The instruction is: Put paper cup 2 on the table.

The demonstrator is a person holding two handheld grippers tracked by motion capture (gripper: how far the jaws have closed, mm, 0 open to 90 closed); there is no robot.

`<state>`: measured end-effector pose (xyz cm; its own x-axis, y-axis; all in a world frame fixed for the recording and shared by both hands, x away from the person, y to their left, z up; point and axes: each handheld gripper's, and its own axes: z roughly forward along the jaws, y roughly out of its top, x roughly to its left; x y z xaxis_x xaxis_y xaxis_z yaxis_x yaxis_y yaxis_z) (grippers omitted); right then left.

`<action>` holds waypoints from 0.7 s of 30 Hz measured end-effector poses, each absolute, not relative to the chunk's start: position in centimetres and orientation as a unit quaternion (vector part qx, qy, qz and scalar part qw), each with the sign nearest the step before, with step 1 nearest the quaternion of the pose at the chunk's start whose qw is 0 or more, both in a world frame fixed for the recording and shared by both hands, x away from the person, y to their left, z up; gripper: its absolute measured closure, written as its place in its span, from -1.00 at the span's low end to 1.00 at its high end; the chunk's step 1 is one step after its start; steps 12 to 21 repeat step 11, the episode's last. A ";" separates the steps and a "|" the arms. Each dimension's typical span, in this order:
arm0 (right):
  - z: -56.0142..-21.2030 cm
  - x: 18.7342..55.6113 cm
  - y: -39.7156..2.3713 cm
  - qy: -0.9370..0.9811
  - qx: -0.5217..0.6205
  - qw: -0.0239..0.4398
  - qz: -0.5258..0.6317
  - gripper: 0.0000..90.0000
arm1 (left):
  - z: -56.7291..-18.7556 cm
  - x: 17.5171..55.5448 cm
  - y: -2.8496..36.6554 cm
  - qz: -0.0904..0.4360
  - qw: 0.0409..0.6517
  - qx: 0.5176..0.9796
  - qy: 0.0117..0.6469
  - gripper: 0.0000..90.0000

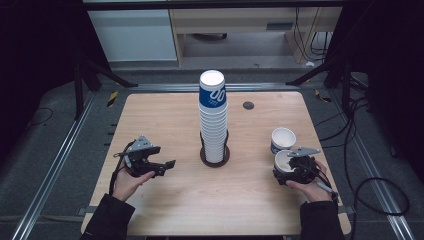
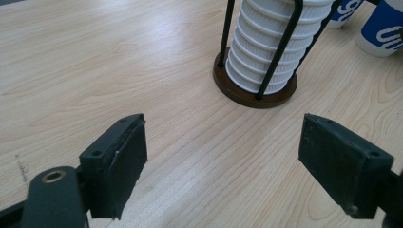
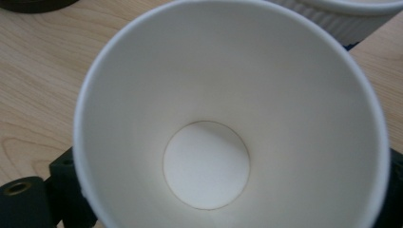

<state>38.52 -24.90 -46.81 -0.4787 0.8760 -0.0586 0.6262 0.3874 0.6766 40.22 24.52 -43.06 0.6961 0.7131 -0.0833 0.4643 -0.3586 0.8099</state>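
Right hand-held gripper – jaws wide around an upright cup, grip unclear; its view shows the white inside. Left hand-held gripper open, empty, over the wooden desk; dark room.

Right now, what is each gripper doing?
Left gripper: open, fingers empty.
Right gripper: fingers either side of a white paper cup; grip cannot be told.

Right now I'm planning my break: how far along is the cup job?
Done: one cup stands loose on the table, right side. In hand: a second cup sits between the right gripper's jaws, grip unclear; the left gripper is open, empty. Left: the tall stack in its holder, whichever way cups are moving.
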 end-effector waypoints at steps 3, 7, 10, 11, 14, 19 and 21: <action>-46.8 38.3 -25.2 0.798 0.473 0.219 0.302 -0.88 | -43.1 40.2 24.5 0.144 0.434 0.813 0.361 -0.65; -46.9 37.8 -25.8 0.793 0.472 0.218 0.317 -0.90 | -43.1 40.2 24.7 0.146 0.432 0.812 0.365 -0.66; -47.2 37.2 -25.9 0.794 0.468 0.214 0.322 -0.90 | -43.1 40.3 25.1 0.147 0.432 0.809 0.371 -0.66; -47.3 37.1 -26.0 0.795 0.468 0.214 0.322 -0.91 | -43.1 40.4 25.2 0.148 0.432 0.808 0.372 -0.66; -47.3 37.1 -26.0 0.795 0.468 0.214 0.322 -0.91 | -43.1 40.4 25.2 0.148 0.432 0.808 0.372 -0.66; -47.3 37.1 -26.0 0.795 0.468 0.214 0.322 -0.91 | -43.1 40.4 25.2 0.148 0.432 0.808 0.372 -0.66; -47.3 37.1 -26.0 0.795 0.468 0.214 0.322 -0.91 | -43.1 40.4 25.2 0.148 0.432 0.808 0.372 -0.66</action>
